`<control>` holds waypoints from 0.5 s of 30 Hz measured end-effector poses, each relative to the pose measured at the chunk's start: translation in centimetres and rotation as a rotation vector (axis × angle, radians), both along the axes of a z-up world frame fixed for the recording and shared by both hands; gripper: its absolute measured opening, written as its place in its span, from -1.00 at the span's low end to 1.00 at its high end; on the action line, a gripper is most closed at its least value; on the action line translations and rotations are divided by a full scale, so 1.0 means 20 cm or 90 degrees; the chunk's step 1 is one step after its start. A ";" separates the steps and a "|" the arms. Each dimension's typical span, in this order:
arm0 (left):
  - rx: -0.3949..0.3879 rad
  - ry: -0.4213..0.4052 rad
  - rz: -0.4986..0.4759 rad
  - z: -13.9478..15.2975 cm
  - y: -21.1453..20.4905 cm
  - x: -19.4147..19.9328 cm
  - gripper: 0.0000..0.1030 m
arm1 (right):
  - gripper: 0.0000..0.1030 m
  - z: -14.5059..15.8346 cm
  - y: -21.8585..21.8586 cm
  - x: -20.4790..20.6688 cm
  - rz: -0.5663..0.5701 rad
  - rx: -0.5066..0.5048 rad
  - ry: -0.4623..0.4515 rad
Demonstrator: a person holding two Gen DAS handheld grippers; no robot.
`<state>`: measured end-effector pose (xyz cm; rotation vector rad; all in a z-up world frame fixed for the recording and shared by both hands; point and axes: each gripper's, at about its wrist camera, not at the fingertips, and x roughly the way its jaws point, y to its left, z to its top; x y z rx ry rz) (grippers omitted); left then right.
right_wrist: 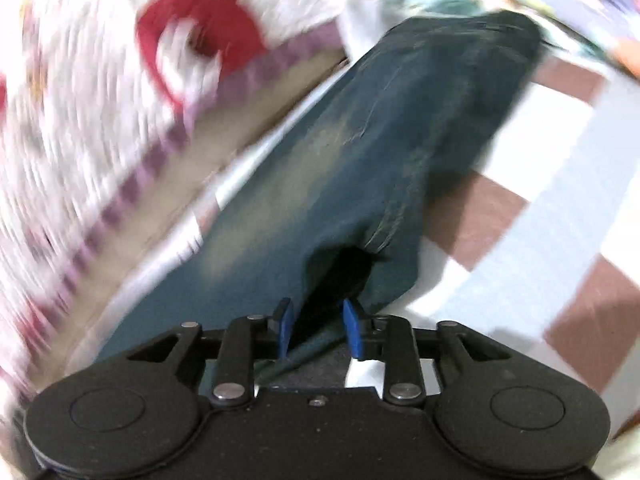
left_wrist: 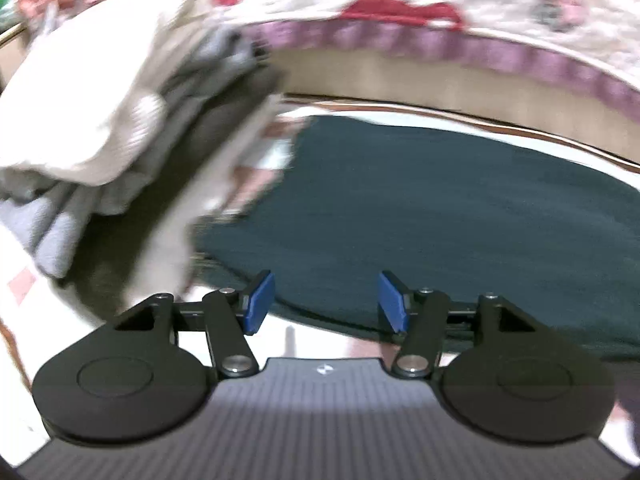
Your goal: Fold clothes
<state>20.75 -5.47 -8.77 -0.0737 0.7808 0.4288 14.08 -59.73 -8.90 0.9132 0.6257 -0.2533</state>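
A dark teal garment (left_wrist: 440,216) lies spread flat on the checked surface in the left wrist view. My left gripper (left_wrist: 326,300) is open and empty, its blue pads just above the garment's near edge. In the right wrist view my right gripper (right_wrist: 318,328) is shut on a bunched edge of the same dark teal garment (right_wrist: 360,152), which stretches away from the jaws. Both views are motion-blurred.
A pile of white and grey clothes (left_wrist: 100,120) lies at the left. A quilt with red patterns and a purple border (left_wrist: 440,40) runs along the far side, also in the right wrist view (right_wrist: 100,120). The checked brown-and-white surface (right_wrist: 540,208) extends to the right.
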 end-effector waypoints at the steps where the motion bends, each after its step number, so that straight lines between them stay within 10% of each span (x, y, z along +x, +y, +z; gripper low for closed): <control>1: -0.006 0.002 -0.021 0.02 -0.06 0.00 0.10 | -0.15 0.00 -0.04 -0.05 -0.024 0.043 -0.036; 8: -0.101 0.040 -0.247 0.18 -0.67 0.02 0.10 | 0.14 -0.08 -0.19 -0.31 -0.147 0.295 -0.222; 15: -0.039 0.055 -0.485 0.47 -1.43 -0.05 0.22 | 0.21 0.10 -0.05 -0.34 -0.130 0.178 -0.089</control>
